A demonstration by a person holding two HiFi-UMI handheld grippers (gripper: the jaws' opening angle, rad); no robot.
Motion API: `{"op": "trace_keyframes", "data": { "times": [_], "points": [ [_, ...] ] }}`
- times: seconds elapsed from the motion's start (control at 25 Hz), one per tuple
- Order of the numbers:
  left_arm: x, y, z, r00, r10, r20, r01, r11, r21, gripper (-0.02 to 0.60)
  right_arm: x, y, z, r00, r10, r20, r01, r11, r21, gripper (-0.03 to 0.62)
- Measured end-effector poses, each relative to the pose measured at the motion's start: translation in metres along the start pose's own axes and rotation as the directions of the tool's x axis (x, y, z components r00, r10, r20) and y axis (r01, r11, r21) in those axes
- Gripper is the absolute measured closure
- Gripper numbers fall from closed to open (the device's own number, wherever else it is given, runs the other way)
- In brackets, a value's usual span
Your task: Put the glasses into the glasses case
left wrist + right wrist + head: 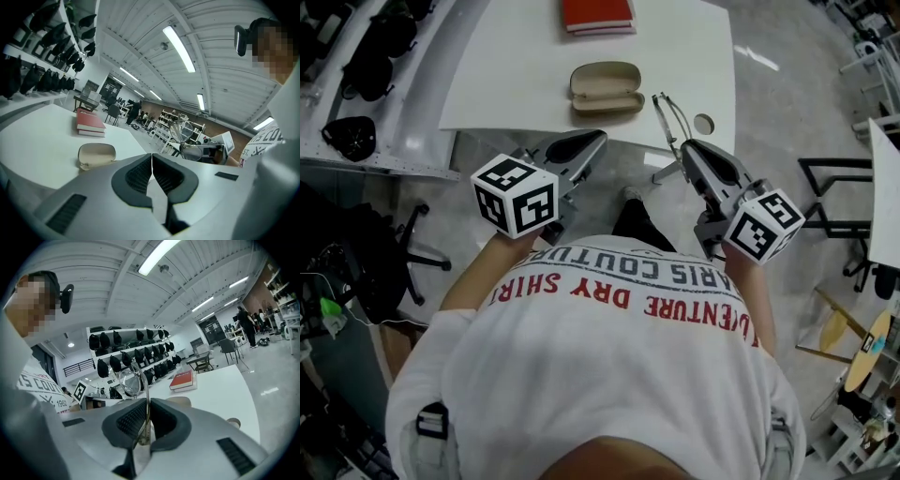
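The beige glasses case [606,87] lies on the white table [506,75] near its front edge and looks closed; it also shows in the left gripper view [96,155]. Thin-framed glasses [669,114] stick out from my right gripper [685,146], which is shut on one temple arm, with the lenses [128,382] raised above the jaws [146,405]. The glasses hang to the right of the case, over the table's front edge. My left gripper [597,137] hovers just in front of the case, shut with nothing between its pads [152,158].
A red book [598,15] lies at the table's far side, behind the case. A round cable hole [704,123] is in the table near the glasses. Shelves with dark helmets [356,56] run along the left. An office chair base [417,253] stands at the lower left.
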State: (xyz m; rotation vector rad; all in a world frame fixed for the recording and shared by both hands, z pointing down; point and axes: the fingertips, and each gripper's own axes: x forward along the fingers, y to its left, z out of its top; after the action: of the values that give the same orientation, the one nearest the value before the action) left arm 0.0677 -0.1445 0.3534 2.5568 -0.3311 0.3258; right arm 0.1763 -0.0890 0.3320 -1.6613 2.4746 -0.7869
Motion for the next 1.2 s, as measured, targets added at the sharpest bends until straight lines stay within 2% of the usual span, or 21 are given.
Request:
{"op": "trace_keyframes", "data": {
  "times": [0.24,0.52,1.0,1.2],
  "points": [
    [0.026,0.029,0.016,0.999,0.053,0.010,-0.053,0.998,-0.041,0.552,0.035,-0.032,0.013,0.996,0.053,-0.072,-0.054,0.998,-0.015,0.554],
    [0.045,0.060,0.024,0.991,0.129,0.021,-0.126,0.987,-0.098,0.552,0.077,-0.054,0.016,0.976,0.131,-0.176,-0.140,0.989,-0.040,0.556],
    [0.032,0.103,0.021,0.962,0.270,0.035,-0.259,0.948,-0.185,0.552,0.146,-0.064,0.003,0.919,0.213,-0.331,-0.261,0.959,-0.109,0.556],
    [0.027,0.118,0.013,0.949,0.314,0.027,-0.301,0.927,-0.222,0.552,0.163,-0.069,-0.007,0.887,0.233,-0.399,-0.307,0.943,-0.132,0.556]
  ]
}}
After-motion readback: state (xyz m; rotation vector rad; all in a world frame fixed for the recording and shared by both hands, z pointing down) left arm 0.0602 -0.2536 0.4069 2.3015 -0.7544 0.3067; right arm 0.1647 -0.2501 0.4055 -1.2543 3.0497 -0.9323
